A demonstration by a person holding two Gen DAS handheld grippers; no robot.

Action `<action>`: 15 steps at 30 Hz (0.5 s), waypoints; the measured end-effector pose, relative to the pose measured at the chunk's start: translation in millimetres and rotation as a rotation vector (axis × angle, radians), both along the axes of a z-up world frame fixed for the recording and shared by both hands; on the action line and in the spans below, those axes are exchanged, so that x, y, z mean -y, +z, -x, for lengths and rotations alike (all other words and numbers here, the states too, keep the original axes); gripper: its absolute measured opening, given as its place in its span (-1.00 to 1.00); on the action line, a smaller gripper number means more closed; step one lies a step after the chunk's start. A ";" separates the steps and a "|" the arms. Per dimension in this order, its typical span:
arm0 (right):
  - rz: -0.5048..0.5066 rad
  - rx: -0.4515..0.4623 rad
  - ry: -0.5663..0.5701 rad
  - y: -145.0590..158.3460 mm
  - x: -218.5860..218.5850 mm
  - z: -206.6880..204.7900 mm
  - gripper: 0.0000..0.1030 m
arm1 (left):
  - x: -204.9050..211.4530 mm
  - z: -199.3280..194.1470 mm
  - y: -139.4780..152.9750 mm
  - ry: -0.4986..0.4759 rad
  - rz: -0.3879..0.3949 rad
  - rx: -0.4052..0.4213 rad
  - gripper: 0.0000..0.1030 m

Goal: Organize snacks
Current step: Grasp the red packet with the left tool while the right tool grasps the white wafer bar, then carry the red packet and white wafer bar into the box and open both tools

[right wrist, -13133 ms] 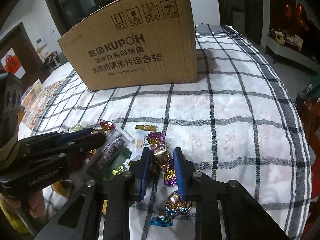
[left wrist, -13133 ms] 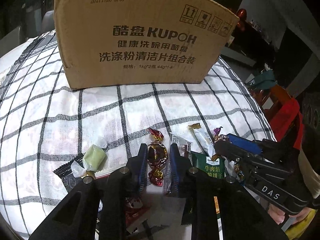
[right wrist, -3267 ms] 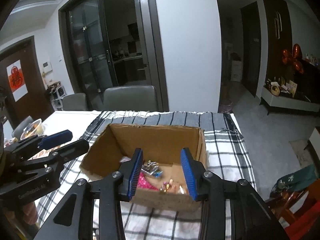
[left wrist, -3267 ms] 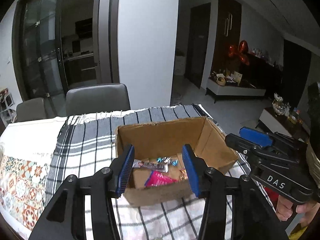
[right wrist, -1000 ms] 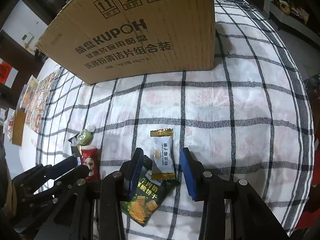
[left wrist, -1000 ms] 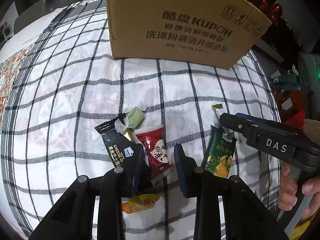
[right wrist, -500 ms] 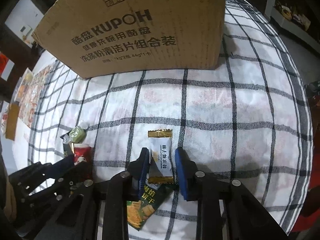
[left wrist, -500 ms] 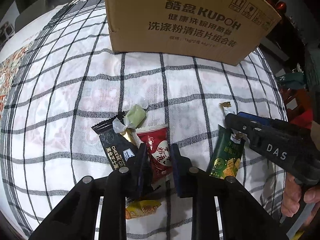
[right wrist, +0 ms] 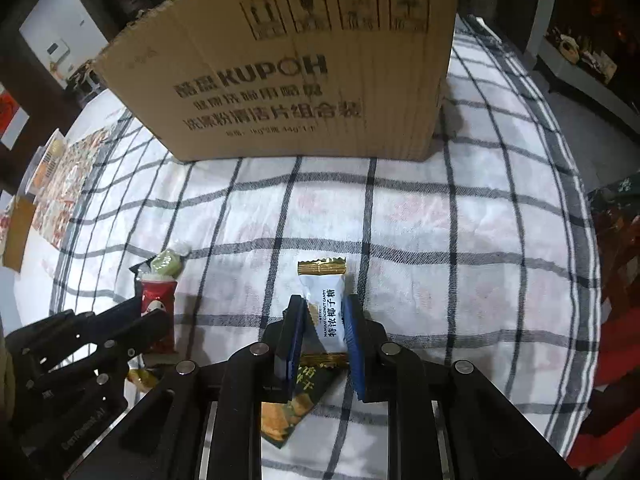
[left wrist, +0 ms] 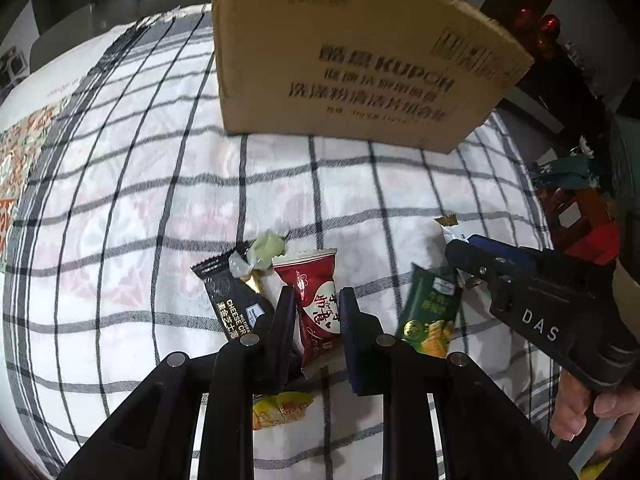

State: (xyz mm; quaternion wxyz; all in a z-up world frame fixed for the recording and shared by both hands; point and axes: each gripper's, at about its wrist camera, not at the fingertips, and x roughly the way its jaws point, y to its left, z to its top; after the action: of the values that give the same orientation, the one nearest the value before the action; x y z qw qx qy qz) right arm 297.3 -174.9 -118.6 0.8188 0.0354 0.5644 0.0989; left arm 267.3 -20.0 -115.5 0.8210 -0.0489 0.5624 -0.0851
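Two snacks are being gripped at once: we are clamping our left claw [left wrist: 317, 312] on the red packet [left wrist: 316, 300], and our right claw [right wrist: 325, 320] on the white candy [right wrist: 326, 304]. Both are sitting in front of the cardboard box [left wrist: 360, 68], well apart from its near wall, on the checked cloth covering the table [left wrist: 140, 208].

We are judging this as the pick-up step, with both grips made and the carry to the box not yet done. Next we are expecting to raise each packet clear of its neighbours, bring it above the box's rim and open the claw over the inside; the thin wrappers may slip if we are tilting them too much.

Four more snacks are waiting in front of the box: a black bar [left wrist: 228, 300] and a pale green sweet [left wrist: 266, 250] just left of the red packet, a green biscuit packet [left wrist: 430, 316] to its right, and a yellow wrapper [left wrist: 280, 410] nearest us.

We are reading "KUPOH" on the box above lines of Chinese characters, "CHESE CR…" on the black bar, "COCONUT CANDY" on the white candy, and "DAS" on the right claw's body.
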 end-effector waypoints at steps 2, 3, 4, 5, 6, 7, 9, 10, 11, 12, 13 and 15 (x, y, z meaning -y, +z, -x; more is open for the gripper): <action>-0.009 0.009 0.002 6.0 0.6 2.3 -0.58 | 2.1 0.5 8.0 -0.010 -0.001 0.023 -0.56; -0.012 0.013 0.002 9.0 1.0 3.4 -0.58 | 2.5 0.6 11.7 -0.013 -0.001 0.031 -0.56; -0.014 0.018 0.002 11.9 3.5 5.2 -0.58 | 4.0 1.0 14.6 -0.016 0.000 0.039 -0.56; -0.017 0.024 0.003 15.0 3.5 6.6 -0.58 | 5.6 1.2 18.2 -0.020 0.001 0.049 -0.56; -0.022 0.029 0.004 17.8 3.3 8.1 -0.58 | 6.8 2.3 20.5 -0.023 0.001 0.054 -0.56; -0.025 0.033 0.006 20.1 2.5 9.2 -0.58 | 7.1 2.7 23.9 -0.026 0.001 0.063 -0.56; -0.029 0.045 0.008 24.9 -0.6 11.3 -0.58 | 7.0 3.1 29.8 -0.032 0.005 0.077 -0.56; -0.029 0.052 0.009 27.8 -0.7 13.0 -0.58 | 6.8 3.6 33.6 -0.034 0.009 0.085 -0.56; -0.029 0.060 0.009 31.3 -0.7 14.4 -0.58 | 6.7 3.8 36.4 -0.036 0.013 0.092 -0.56; -0.026 0.070 0.010 34.8 -1.0 15.8 -0.58 | 6.3 4.4 39.7 -0.042 0.023 0.100 -0.57; -0.025 0.079 0.010 37.5 -1.1 16.5 -0.58 | 6.0 5.2 44.2 -0.052 0.038 0.114 -0.57; -0.030 0.095 0.007 43.8 -0.9 17.8 -0.58 | 6.7 7.3 51.4 -0.058 0.040 0.135 -0.57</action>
State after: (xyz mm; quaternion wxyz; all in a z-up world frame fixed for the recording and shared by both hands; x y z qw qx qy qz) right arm 279.5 -174.0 -74.8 0.8437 0.0407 0.5235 0.1118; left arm 259.9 -26.8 -64.1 0.8532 -0.0431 0.5051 -0.1232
